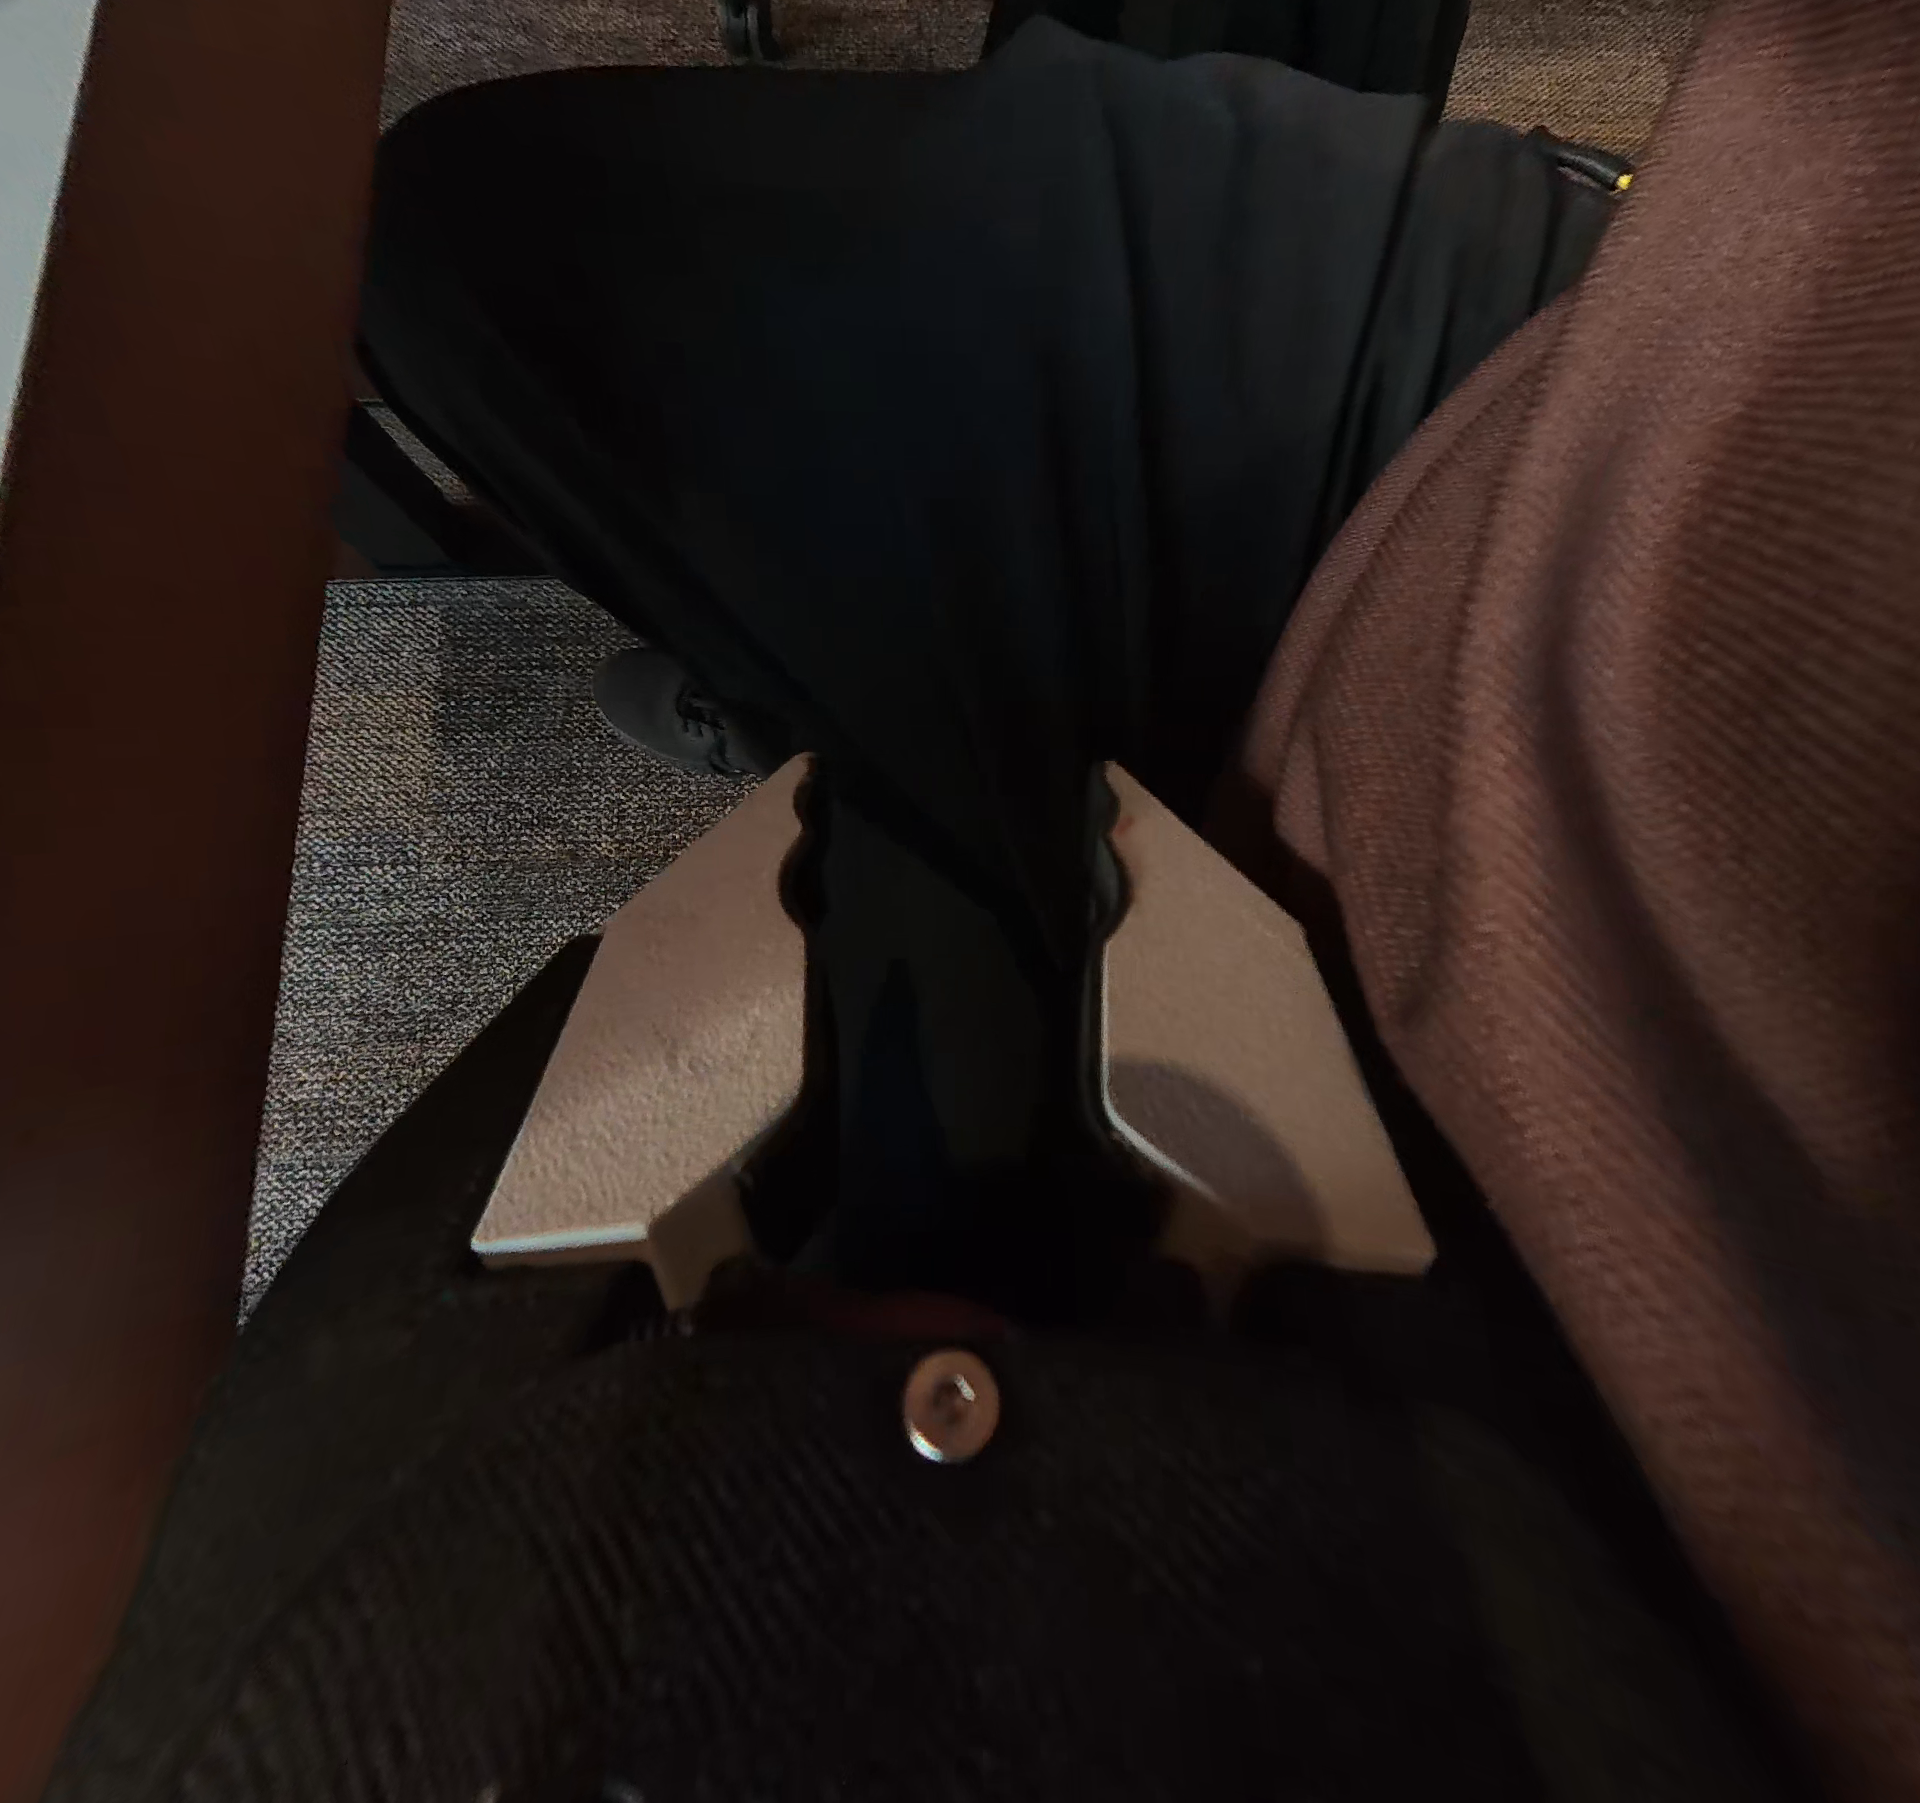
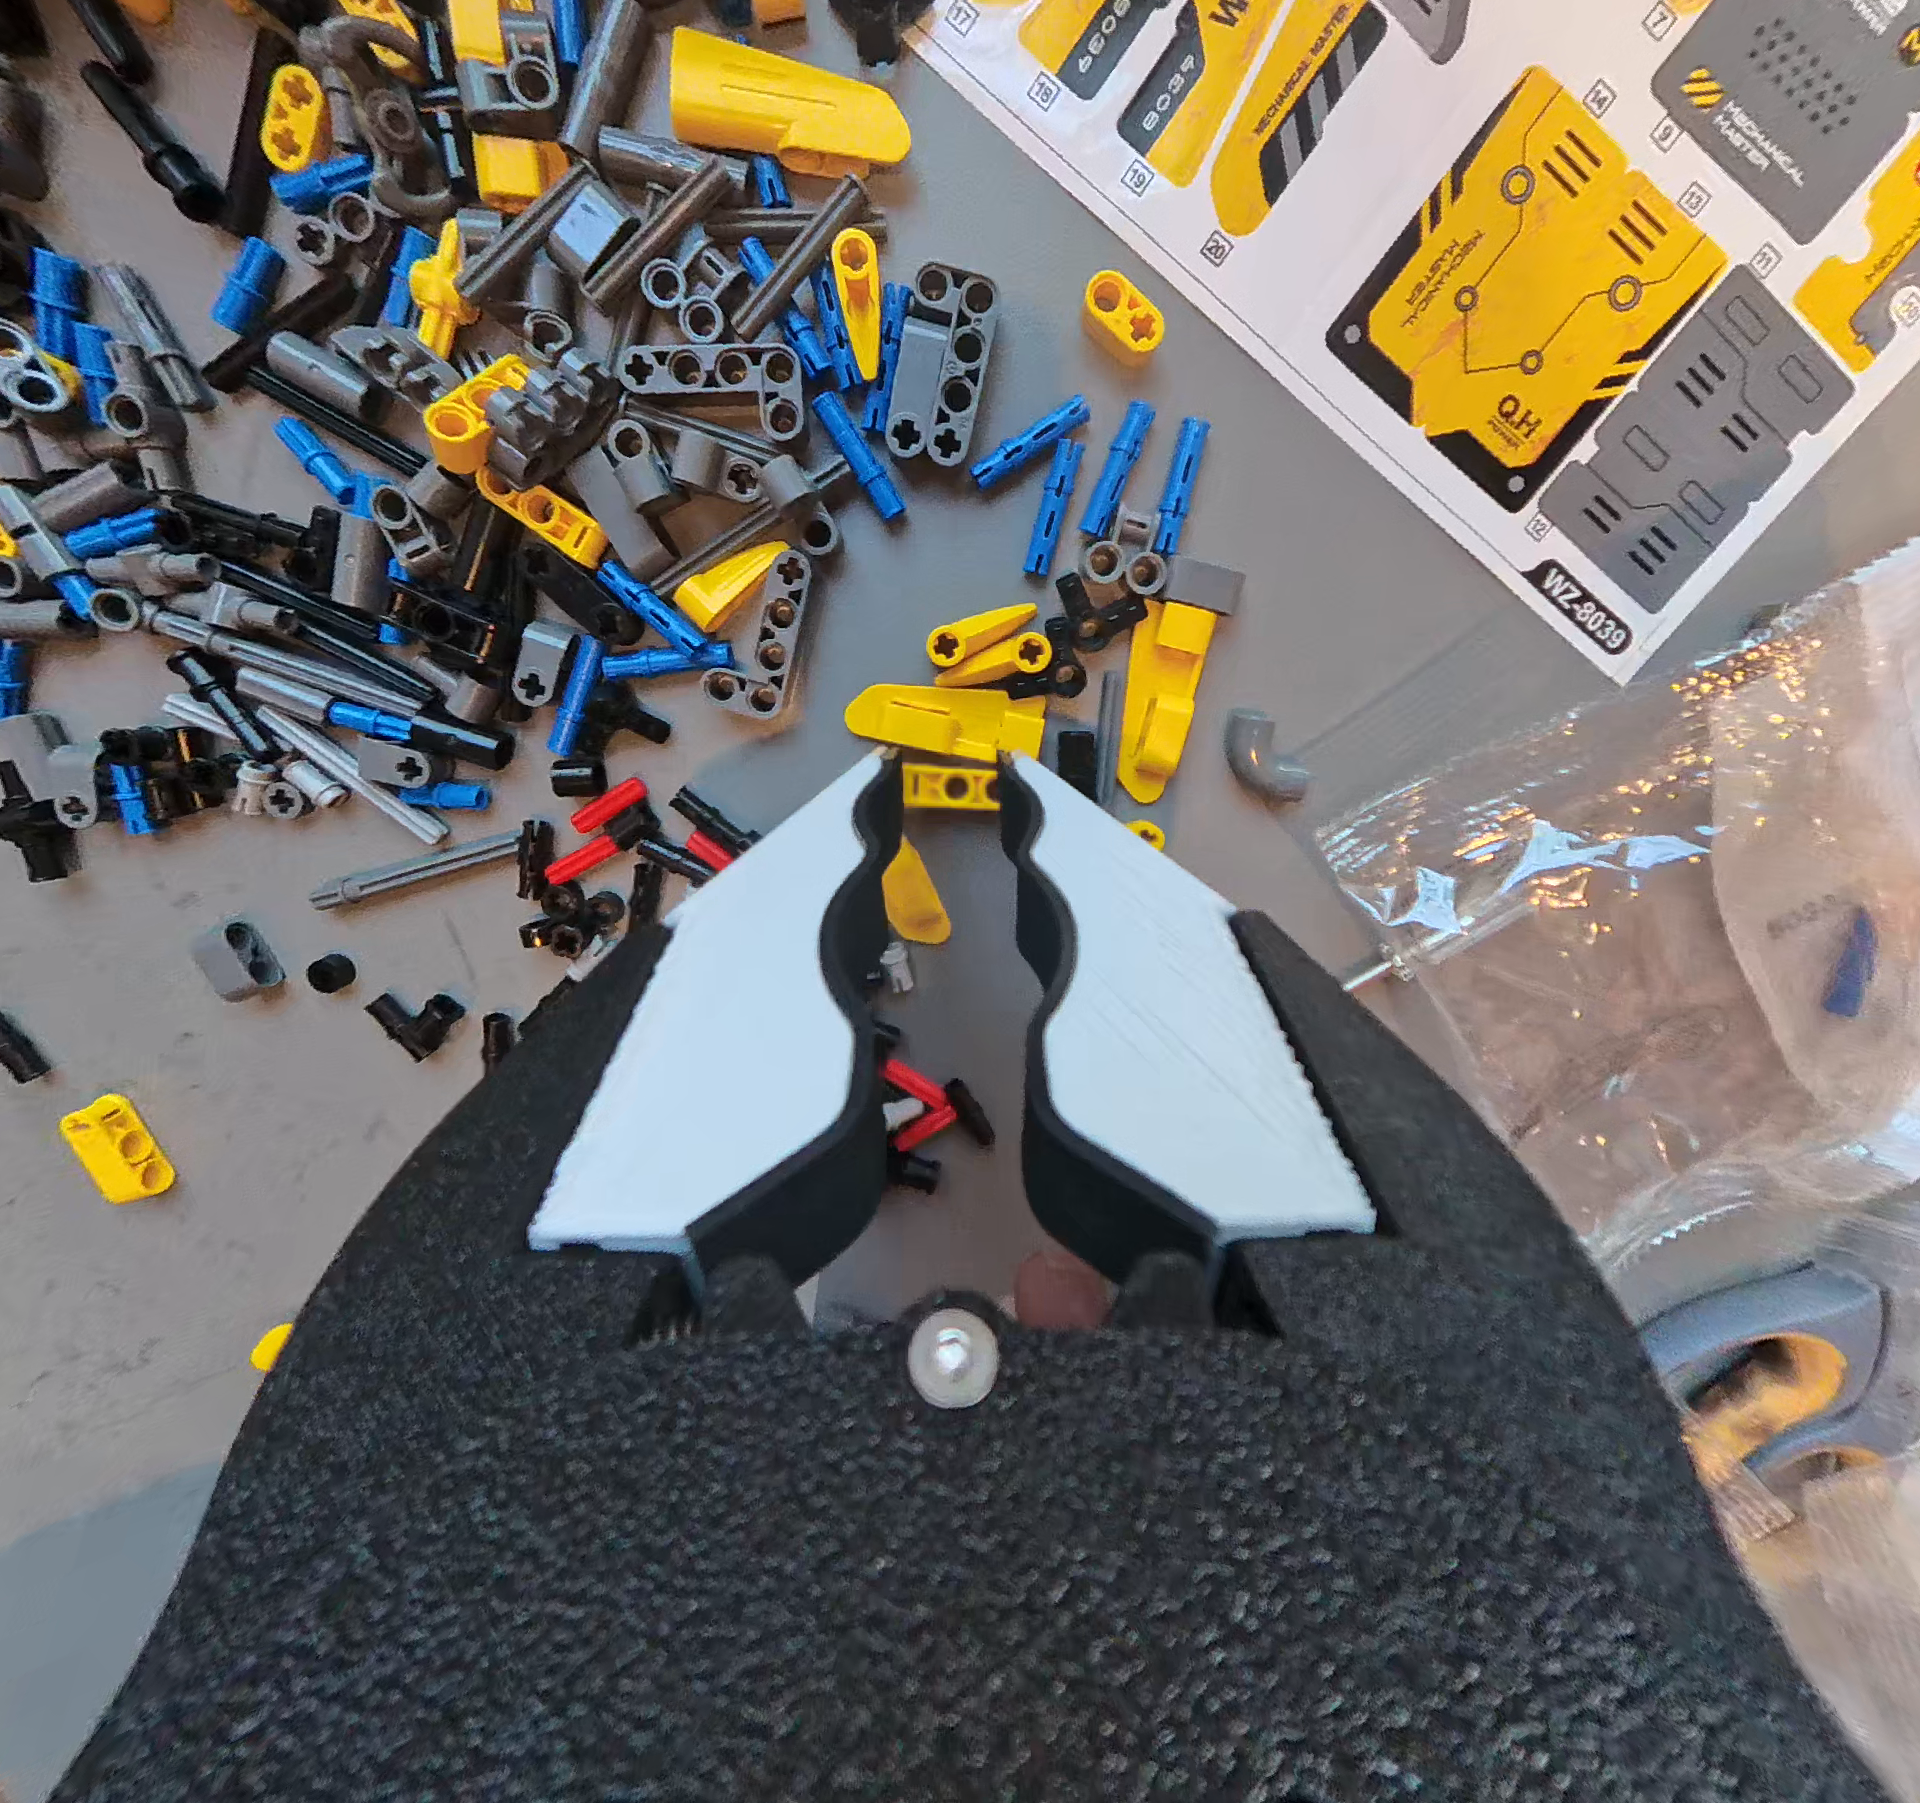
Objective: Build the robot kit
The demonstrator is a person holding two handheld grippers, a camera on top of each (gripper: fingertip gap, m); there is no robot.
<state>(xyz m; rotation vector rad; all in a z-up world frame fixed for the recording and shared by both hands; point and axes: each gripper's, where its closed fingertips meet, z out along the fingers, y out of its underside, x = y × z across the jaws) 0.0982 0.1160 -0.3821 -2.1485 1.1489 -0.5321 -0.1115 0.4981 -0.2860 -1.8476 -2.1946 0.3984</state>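
Right wrist view: right gripper [image 2: 948, 785] pinches a small yellow holed plastic beam [image 2: 948, 787]; white sticker sheet [image 2: 1455, 195] at 1 o'clock.
Left wrist view: left gripper [image 1: 956, 787] spread above dark trouser leg [image 1: 883, 403].

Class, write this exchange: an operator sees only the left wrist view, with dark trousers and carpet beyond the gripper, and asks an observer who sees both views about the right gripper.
Operator: What is the right gripper doing?
Observer: The right gripper is closed on a small yellow beam at its fingertips.
Operator: What's under it?
Observer: A grey table strewn with loose building pieces, blue, yellow, grey and black.
Operator: Anything else nearby?
Observer: A sticker sheet lies beyond, and a clear plastic bag to the right.
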